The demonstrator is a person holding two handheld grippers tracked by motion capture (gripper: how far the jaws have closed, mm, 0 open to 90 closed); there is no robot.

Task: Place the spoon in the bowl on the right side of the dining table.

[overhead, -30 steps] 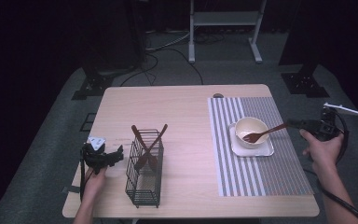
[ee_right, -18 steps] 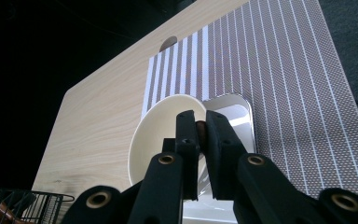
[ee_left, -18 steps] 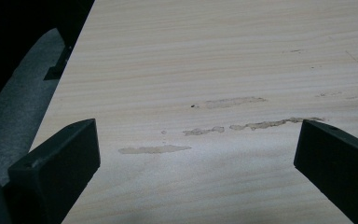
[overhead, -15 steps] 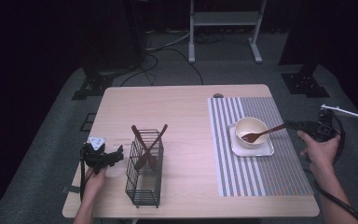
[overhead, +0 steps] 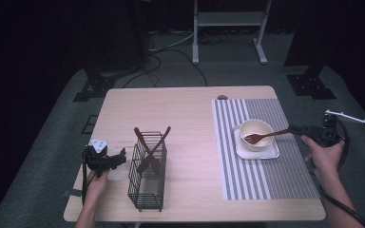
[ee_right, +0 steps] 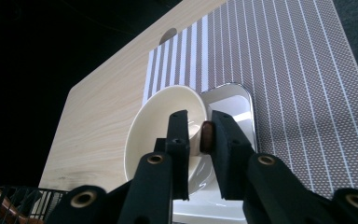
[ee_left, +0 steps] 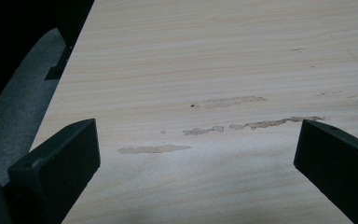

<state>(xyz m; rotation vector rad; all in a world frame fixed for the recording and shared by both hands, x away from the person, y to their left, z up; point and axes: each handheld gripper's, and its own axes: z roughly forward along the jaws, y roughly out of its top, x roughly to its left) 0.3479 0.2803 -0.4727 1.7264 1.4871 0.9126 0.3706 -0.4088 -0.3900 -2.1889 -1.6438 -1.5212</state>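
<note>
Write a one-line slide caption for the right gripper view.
Right gripper opening around wooden fork handle above cream bowl.

The middle of the tabletop [overhead: 190, 123] and its whole far edge lie bare, wide enough for me to sweep across. Near the front-left corner the wire basket [overhead: 147, 178] with its upright wooden utensils [overhead: 151, 147] blocks me. Toward the right edge, the bowl [overhead: 256, 133] on its tray [overhead: 266, 153] stands in the way.

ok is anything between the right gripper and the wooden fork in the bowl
Nothing visible does. The wooden fork already has its handle end between the jaws of the right gripper, which have just been opening, with a gap showing beside it. Its head rests in the bowl.
</note>
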